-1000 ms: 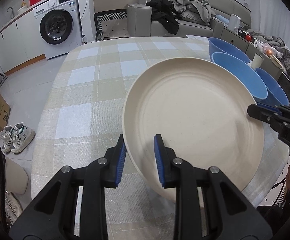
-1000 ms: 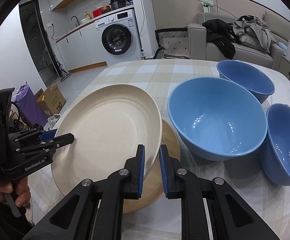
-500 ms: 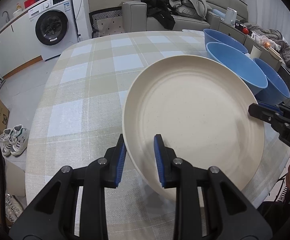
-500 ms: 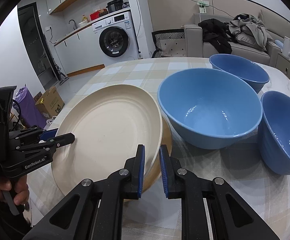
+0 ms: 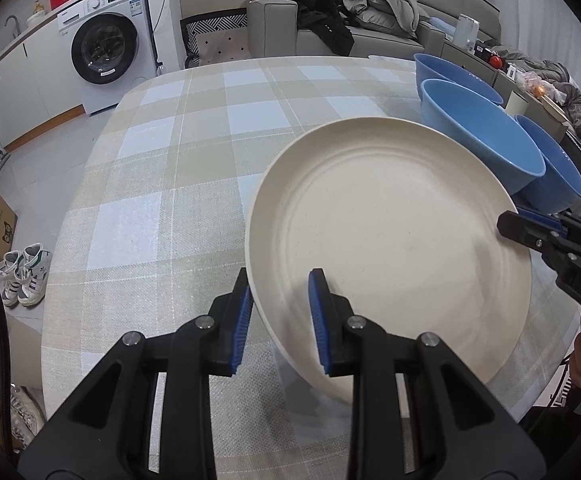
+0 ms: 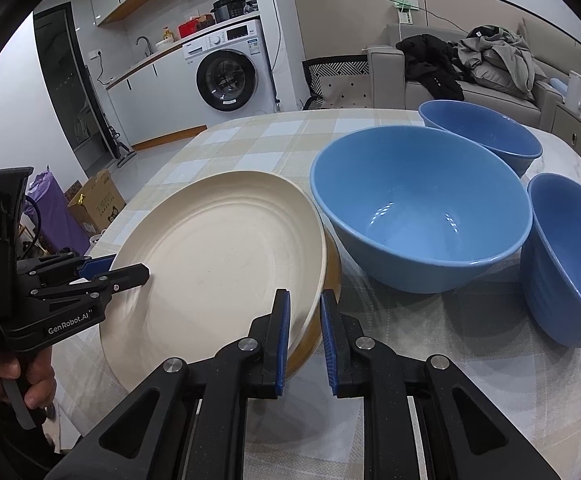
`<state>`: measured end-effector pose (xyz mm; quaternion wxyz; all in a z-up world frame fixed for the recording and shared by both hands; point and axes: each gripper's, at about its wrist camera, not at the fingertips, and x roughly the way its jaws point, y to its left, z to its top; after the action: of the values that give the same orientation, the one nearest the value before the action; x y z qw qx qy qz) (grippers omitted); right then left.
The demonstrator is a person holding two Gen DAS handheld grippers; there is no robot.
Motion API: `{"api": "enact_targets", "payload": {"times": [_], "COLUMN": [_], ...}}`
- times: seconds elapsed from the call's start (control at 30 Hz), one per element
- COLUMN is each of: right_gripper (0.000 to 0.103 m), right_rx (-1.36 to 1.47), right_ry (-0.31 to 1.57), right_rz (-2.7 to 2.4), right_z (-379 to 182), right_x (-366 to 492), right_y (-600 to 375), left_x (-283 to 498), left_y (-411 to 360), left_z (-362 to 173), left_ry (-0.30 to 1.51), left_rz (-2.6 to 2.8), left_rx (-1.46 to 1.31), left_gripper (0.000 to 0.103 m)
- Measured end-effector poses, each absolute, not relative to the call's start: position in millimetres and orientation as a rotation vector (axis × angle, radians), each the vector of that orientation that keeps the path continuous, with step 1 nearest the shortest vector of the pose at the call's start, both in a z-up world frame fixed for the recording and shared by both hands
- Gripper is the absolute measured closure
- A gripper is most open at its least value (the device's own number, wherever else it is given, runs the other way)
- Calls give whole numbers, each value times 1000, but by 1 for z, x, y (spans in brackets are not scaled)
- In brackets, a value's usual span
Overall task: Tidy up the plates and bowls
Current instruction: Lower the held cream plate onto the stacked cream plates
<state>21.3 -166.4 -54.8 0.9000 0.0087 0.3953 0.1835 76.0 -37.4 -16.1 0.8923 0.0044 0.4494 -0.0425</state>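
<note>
Cream plate [image 5: 390, 240] hangs tilted between both grippers, left gripper [image 5: 280, 316] and right gripper [image 6: 304, 338] each clamped on opposite rims, directly above a tan plate [image 6: 318, 320] beside the bowls [image 6: 418, 212].

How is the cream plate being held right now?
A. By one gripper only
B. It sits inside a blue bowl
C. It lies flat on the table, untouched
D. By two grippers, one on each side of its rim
D: the left gripper clamps the near rim of the plate, and the right gripper clamps the opposite rim, with the plate tilted.
</note>
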Motion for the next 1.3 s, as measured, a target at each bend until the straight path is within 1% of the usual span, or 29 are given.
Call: {"api": "enact_targets", "payload": {"times": [0.43, 0.87, 1.3], "right_gripper": [86, 84, 84], "right_rx": [10, -79, -152], "right_ry": [815, 781, 747], "right_rz": [352, 308, 269], "right_z": [-62, -67, -73], "right_x": [20, 13, 13], "right_y": [-163, -148, -143], "left_x": [82, 84, 82], "left_y": [-40, -49, -49], "left_z": [-26, -34, -36], "left_ry": [916, 896, 901], "left_rz": [-75, -41, -47], "left_rx": [20, 94, 87], "left_gripper": [79, 78, 78]}}
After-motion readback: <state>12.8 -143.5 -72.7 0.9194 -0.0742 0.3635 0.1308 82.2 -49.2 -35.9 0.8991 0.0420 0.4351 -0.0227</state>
